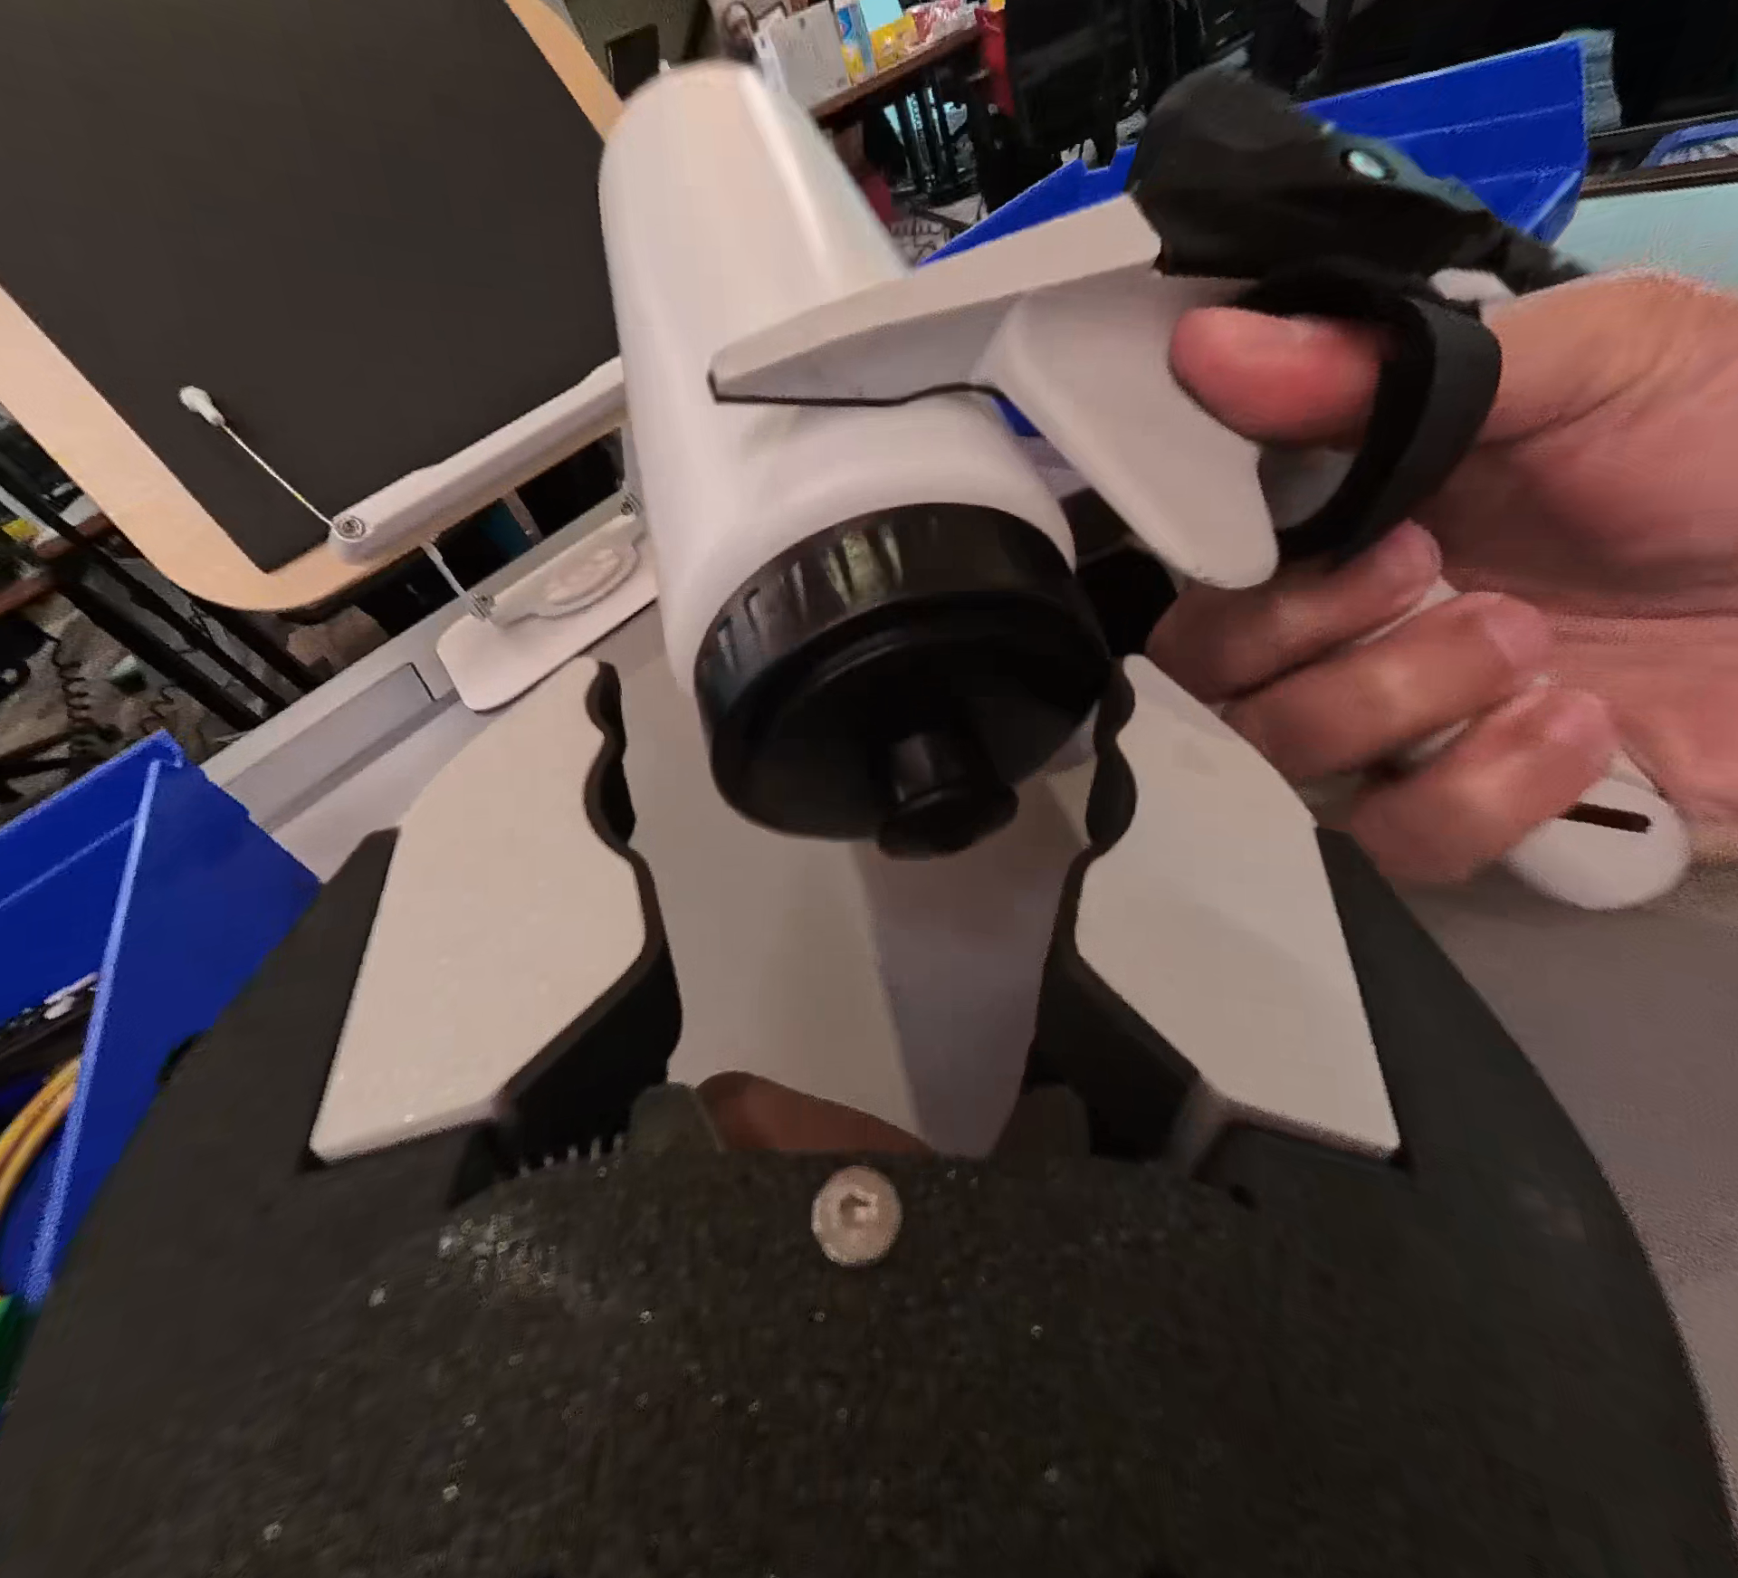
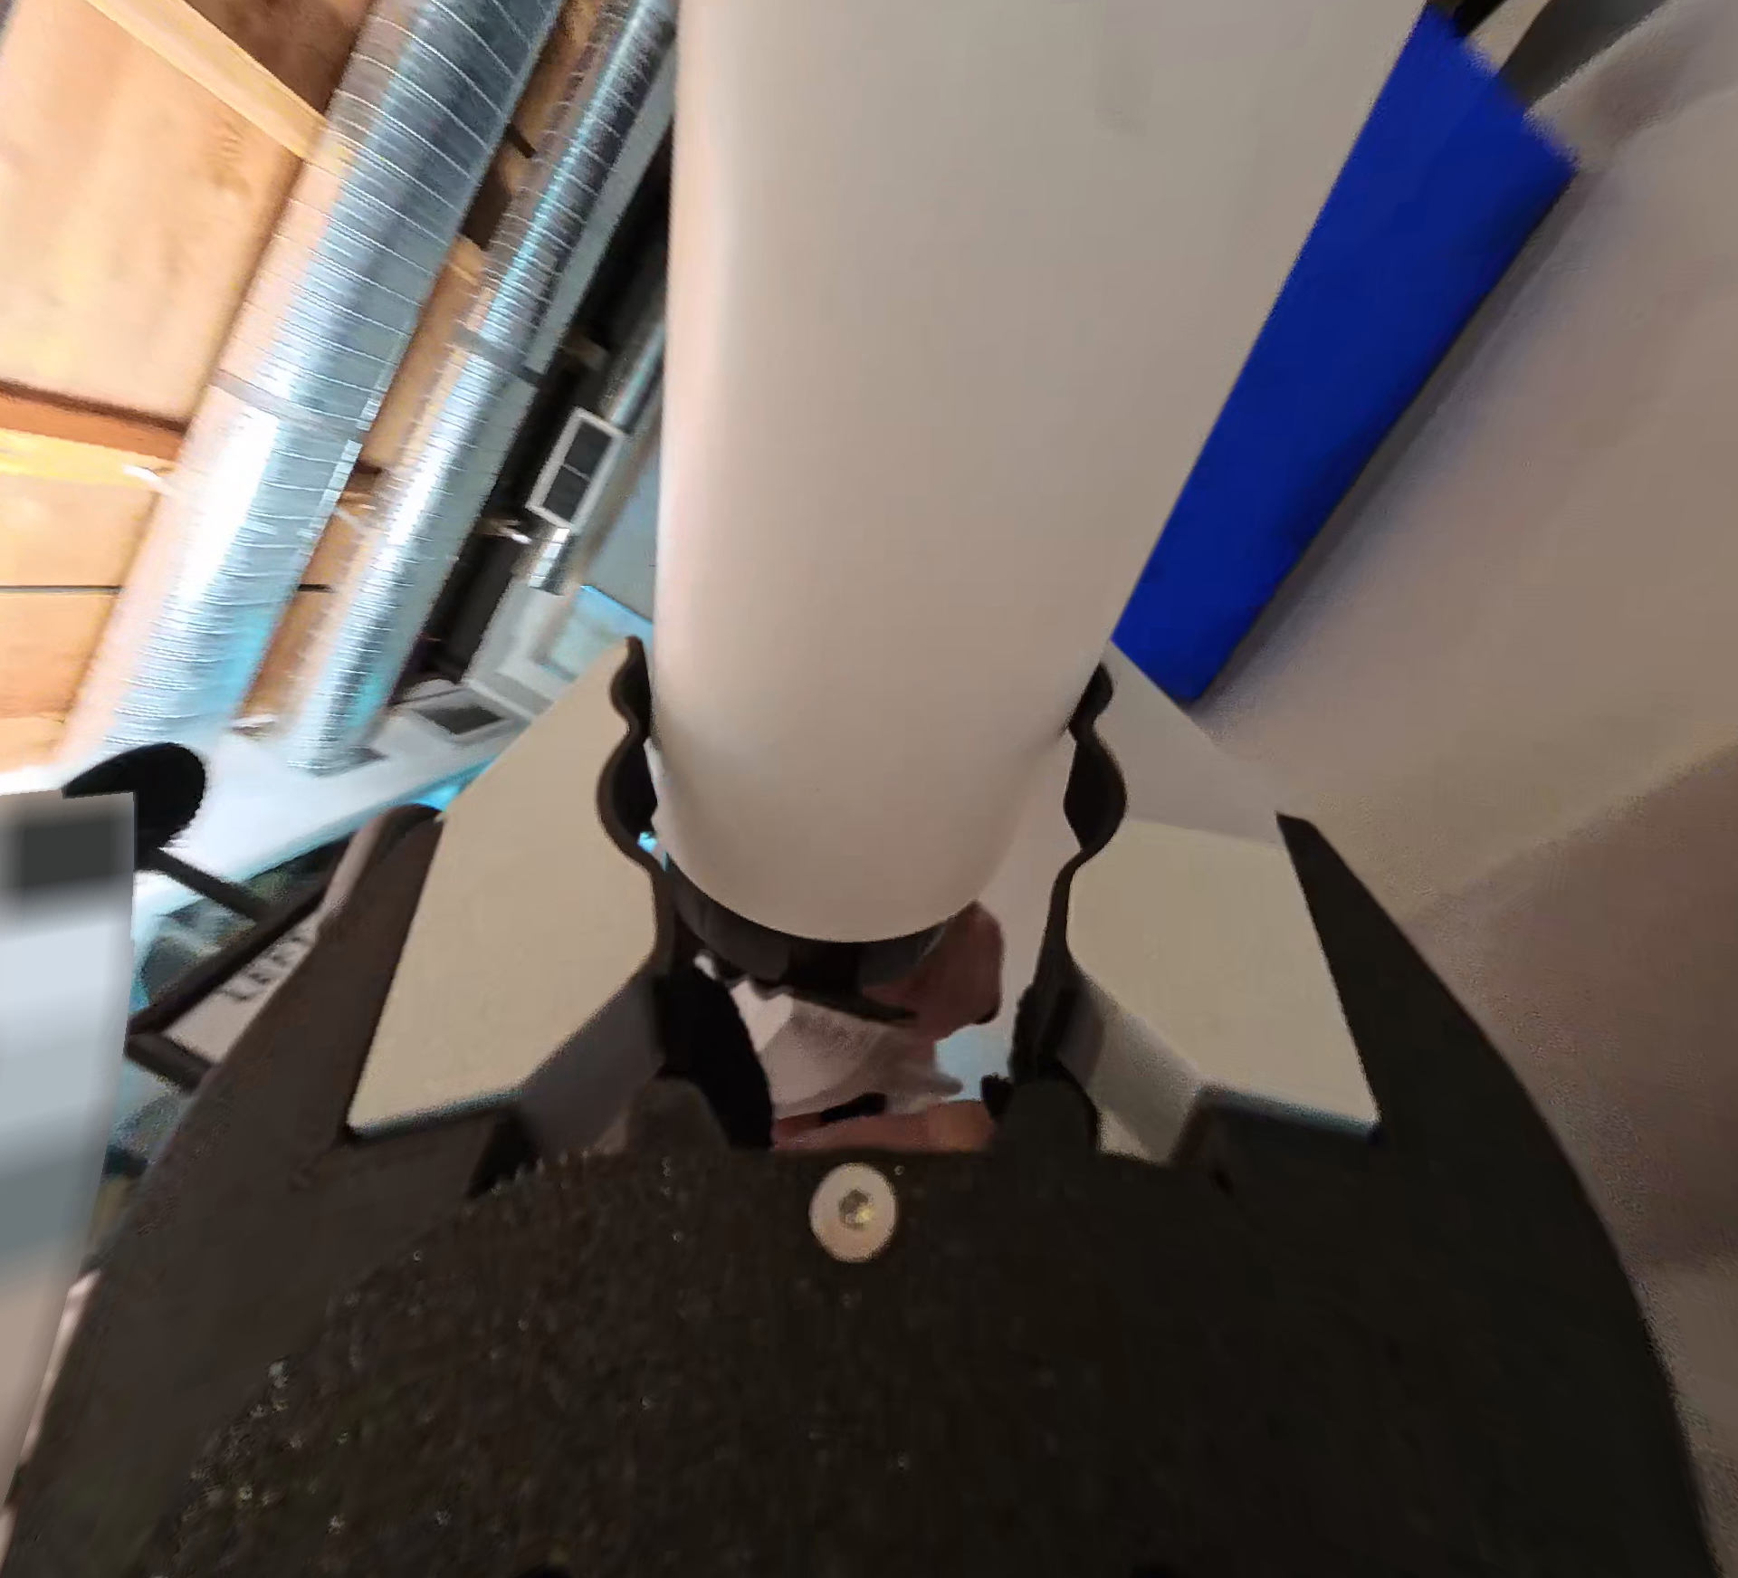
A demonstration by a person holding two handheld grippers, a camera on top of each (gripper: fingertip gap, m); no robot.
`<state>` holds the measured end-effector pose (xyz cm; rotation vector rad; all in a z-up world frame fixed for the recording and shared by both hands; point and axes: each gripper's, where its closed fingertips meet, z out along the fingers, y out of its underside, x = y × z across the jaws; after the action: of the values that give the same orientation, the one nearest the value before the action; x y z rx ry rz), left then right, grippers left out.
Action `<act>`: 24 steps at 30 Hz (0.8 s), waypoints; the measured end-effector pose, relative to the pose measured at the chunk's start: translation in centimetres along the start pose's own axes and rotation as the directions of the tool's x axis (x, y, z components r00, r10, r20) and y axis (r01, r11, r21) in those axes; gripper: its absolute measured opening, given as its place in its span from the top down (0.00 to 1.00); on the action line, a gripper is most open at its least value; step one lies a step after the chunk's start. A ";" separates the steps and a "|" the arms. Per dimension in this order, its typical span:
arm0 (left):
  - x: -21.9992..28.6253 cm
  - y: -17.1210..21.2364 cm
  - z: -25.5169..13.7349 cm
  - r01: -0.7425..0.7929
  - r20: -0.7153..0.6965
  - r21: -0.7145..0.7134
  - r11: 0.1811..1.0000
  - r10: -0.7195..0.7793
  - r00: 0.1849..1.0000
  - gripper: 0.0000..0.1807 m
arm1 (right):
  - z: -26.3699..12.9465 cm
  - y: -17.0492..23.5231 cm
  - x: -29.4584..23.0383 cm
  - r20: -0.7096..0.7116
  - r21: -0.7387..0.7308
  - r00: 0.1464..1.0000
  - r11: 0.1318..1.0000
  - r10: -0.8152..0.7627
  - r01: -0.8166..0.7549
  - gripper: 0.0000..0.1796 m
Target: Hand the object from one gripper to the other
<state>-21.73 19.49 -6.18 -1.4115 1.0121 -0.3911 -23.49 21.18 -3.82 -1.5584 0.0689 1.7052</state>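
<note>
Bottle [image 1: 809, 366] cap-first toward left gripper [image 1: 861, 743], seemingly.

Both pictures are bright with soft indoor light and no hard shadows. The bottle [image 2: 884, 366] and the hand [image 1: 1505, 573] look blurry. Edges bend like a fisheye.

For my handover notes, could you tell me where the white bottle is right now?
The white bottle is clamped in the right tool, its black cap pointing into the open left tool.
</note>
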 end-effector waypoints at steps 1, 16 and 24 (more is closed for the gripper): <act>0.1 -0.1 -0.1 -0.029 0.006 0.007 1.000 0.029 1.000 0.47 | 0.2 0.7 -0.1 0.017 -0.012 0.999 0.999 0.042 -0.042 0.50; 0.1 -0.6 -1.0 -0.241 0.036 -0.006 0.970 0.241 0.970 0.50 | -0.4 1.7 -0.3 0.087 -0.175 0.996 0.985 0.007 0.009 0.48; -1.7 -0.8 -2.5 0.013 -0.088 0.006 1.000 -0.012 0.996 0.50 | -5.8 -5.4 -0.5 -0.151 -0.342 0.411 0.438 -0.899 0.832 0.46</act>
<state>-24.25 19.05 -4.47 -1.4055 1.0724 -0.4684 -15.69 21.48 -2.28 -1.5602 -0.7058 0.5959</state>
